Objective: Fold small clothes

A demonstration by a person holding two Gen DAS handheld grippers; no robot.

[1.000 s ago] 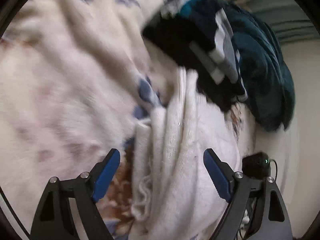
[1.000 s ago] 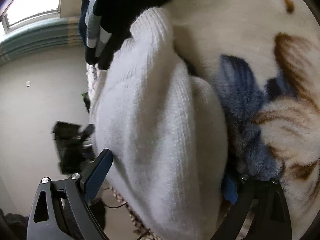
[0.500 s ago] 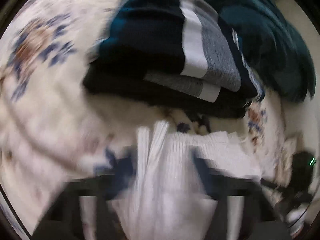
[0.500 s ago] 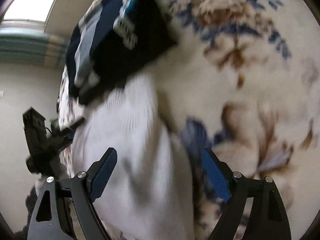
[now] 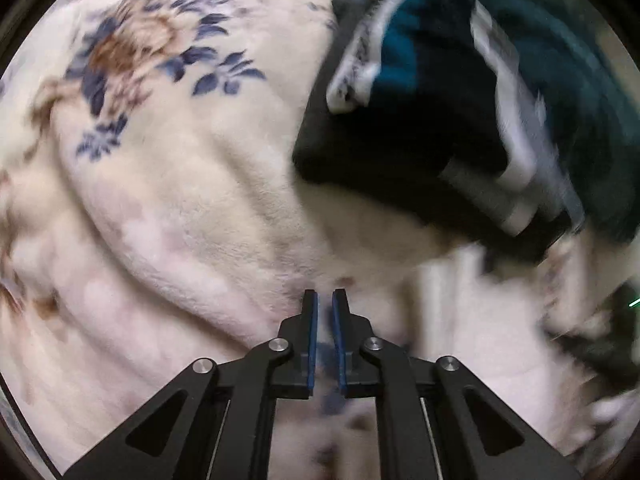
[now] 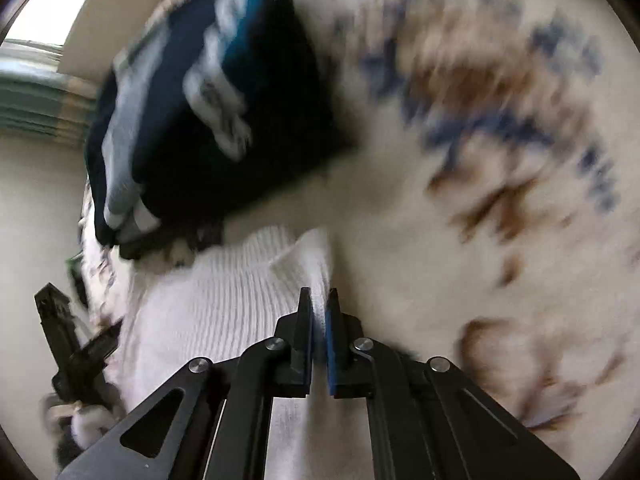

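A white ribbed knit sweater [image 6: 224, 304] lies on a cream floral blanket [image 6: 440, 240]. My right gripper [image 6: 319, 298] is shut on a raised fold at the sweater's right edge. In the left wrist view the same sweater [image 5: 480, 320] is a blurred white patch to the right. My left gripper [image 5: 325, 300] is shut to a thin slit over the blanket [image 5: 180, 200]; I cannot tell whether any cloth is pinched between its pads. Both views are motion-blurred.
A folded stack of dark navy, teal and grey-striped clothes [image 5: 400, 140] [image 6: 208, 112] lies just beyond the sweater. A dark teal garment [image 5: 592, 100] lies behind it. A black device [image 6: 68, 340] stands off the bed edge. A wall and window [image 6: 40, 8] are far left.
Both grippers went from wide open around the white sweater to shut. The right one has taken hold of a sweater fold. The left view has swung left, so the sweater now lies to its right.
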